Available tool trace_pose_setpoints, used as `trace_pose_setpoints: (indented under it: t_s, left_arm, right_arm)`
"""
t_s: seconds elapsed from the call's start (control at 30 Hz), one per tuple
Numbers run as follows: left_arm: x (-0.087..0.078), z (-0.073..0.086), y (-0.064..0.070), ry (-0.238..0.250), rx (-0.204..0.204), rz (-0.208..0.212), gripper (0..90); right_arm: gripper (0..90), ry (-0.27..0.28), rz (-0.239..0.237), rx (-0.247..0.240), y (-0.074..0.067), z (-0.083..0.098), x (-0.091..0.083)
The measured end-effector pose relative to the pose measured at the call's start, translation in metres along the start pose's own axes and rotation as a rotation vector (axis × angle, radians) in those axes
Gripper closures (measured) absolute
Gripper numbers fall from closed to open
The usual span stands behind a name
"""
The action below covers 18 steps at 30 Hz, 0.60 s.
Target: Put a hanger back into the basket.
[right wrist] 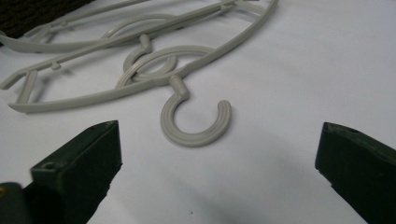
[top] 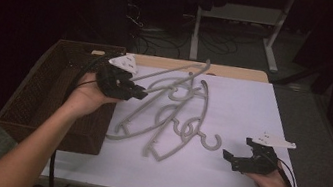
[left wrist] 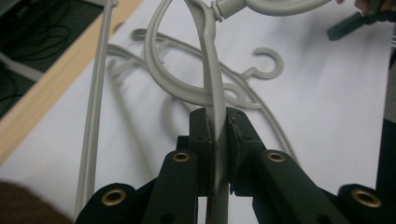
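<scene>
Several grey plastic hangers (top: 169,124) lie tangled on the white table top (top: 247,111). My left gripper (top: 142,92) is shut on the thin edge of one hanger (top: 173,73) and holds it raised off the pile. In the left gripper view the pads (left wrist: 233,135) pinch that hanger's flat arm (left wrist: 211,70). My right gripper (top: 231,160) stands wide open low over the table at the right, just short of the hook (top: 210,143) of a hanger lying flat. The right gripper view shows this hook (right wrist: 187,135) ahead of the jaws, which touch nothing.
A dark woven basket (top: 21,101) stands along the table's left side, beside my left hand. A wooden strip (top: 238,73) borders the far edge. Beyond the table are a white desk frame (top: 274,39) and cables on the floor.
</scene>
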State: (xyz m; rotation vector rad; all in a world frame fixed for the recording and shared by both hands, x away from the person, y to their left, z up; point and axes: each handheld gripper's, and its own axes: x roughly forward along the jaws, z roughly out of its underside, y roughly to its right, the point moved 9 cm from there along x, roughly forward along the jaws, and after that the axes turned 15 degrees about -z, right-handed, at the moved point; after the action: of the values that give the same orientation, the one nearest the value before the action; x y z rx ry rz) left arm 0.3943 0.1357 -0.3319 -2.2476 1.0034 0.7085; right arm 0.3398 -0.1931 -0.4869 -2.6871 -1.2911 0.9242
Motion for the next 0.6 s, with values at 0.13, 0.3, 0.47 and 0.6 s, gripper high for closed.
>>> trace_pose_setpoints:
  t_s: [0.13,0.3,0.47,0.6]
  left_arm:
    - [-0.018,0.009,-0.022,0.003,-0.03,-0.044,82.3]
    - [-0.042,0.028,-0.05,0.013,-0.084,-0.105,82.4]
    - [-0.064,0.054,-0.074,0.02,-0.146,-0.154,82.4]
    - [-0.076,0.079,-0.088,0.016,-0.195,-0.181,82.4]
  right_arm:
    - [0.0,-0.003,0.004,-0.005,0.001,0.001,0.005]
    - [0.0,-0.016,0.018,-0.005,0.003,0.004,0.007]
    - [0.0,-0.024,0.03,0.001,0.008,0.006,0.007]
    - [0.0,-0.022,0.037,-0.002,0.009,0.006,0.007]
